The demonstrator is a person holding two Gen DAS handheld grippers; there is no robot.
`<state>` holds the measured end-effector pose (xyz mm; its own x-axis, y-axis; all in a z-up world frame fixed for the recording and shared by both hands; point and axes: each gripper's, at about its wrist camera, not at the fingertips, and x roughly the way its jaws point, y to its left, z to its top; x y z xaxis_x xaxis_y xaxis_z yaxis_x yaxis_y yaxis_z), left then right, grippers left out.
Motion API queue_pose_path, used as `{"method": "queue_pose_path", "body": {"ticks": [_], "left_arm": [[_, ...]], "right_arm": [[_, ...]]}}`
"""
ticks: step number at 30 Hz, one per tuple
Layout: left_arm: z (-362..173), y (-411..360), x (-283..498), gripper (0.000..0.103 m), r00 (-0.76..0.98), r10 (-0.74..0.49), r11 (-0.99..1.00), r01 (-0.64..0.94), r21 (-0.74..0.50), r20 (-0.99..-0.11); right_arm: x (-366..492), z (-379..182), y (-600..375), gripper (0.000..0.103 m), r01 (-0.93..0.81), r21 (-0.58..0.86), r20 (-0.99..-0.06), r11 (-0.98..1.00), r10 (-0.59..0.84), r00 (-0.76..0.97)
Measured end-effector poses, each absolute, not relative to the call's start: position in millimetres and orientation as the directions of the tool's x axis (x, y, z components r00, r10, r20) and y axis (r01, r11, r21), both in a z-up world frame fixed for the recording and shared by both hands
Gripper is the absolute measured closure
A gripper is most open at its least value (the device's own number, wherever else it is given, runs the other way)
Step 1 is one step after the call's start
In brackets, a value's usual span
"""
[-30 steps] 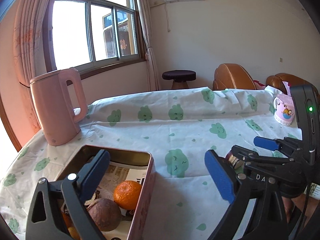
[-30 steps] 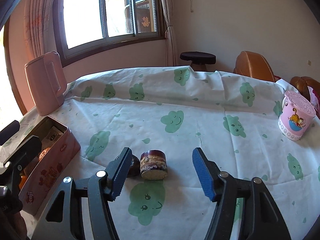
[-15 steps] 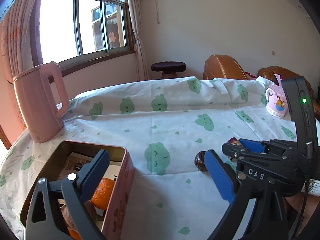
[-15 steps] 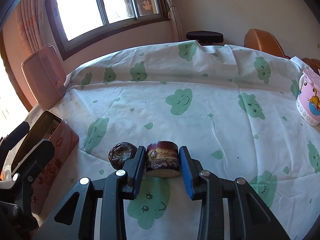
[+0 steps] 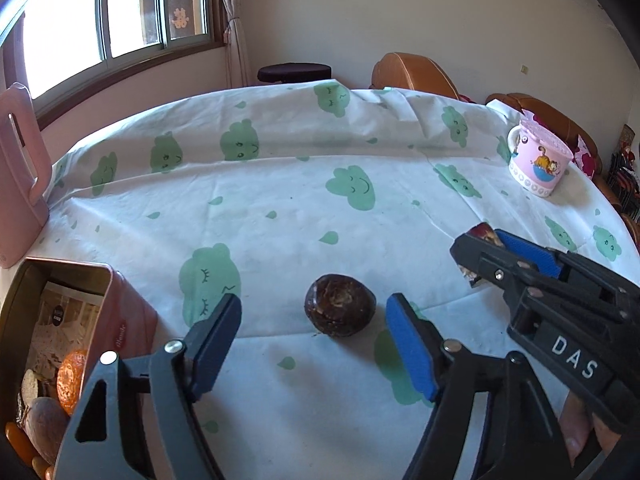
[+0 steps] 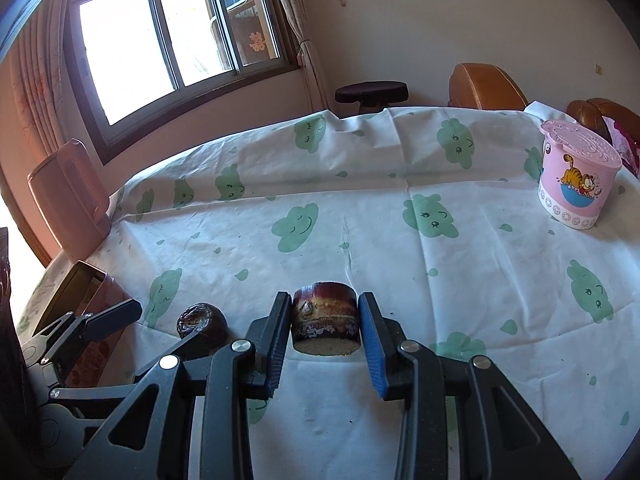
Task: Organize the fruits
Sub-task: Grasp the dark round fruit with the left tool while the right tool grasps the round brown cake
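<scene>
My right gripper (image 6: 325, 330) is shut on a short purple sugarcane piece (image 6: 324, 318), held just above the tablecloth; it also shows in the left wrist view (image 5: 480, 236). A dark round water chestnut (image 5: 340, 311) lies on the cloth between the open fingers of my left gripper (image 5: 314, 338); it also shows in the right wrist view (image 6: 202, 324). The pink tin box (image 5: 132, 320) at the left holds an orange (image 5: 72, 376) and a brown fruit (image 5: 42, 426).
A pink kettle (image 6: 68, 196) stands at the far left of the table. A pink cartoon mug (image 6: 576, 184) stands at the far right. The cloud-print tablecloth (image 5: 300, 208) covers the table. Brown chairs (image 6: 484, 88) and a dark stool (image 6: 372, 94) stand behind it.
My right gripper closed on the sugarcane piece and lifted it slightly. My left gripper swung right from over the tin box until its open fingers flank the water chestnut.
</scene>
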<state>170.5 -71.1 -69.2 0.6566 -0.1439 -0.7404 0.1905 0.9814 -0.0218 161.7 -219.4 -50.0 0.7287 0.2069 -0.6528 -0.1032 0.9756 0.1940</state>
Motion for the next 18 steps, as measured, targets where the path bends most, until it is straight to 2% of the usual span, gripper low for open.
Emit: {"method": "queue_pose_path", "body": {"ticks": [3, 4, 6, 18], "left_arm": [[-74, -70, 179, 0.044, 0.627, -0.165, 0.98, 0.194, -0.053, -0.761], [-76, -70, 181, 0.054, 0.616, -0.176, 0.977, 0.202, -0.063, -0.768], [-77, -71, 181, 0.063, 0.604, -0.199, 0.972, 0.219, -0.079, -0.772], [-64, -60, 168, 0.064, 0.677, -0.21, 0.975, 0.197, -0.101, -0.705]], "right_arm": [[165, -53, -218, 0.067, -0.107, 0.192, -0.667, 0.975, 0.21, 0.715], [167, -54, -217, 0.067, -0.108, 0.193, -0.676, 0.975, 0.212, 0.706], [169, -56, -217, 0.067, -0.11, 0.198, -0.686, 0.974, 0.217, 0.694], [163, -52, -212, 0.066, -0.141, 0.174, -0.665, 0.975, 0.222, 0.713]]}}
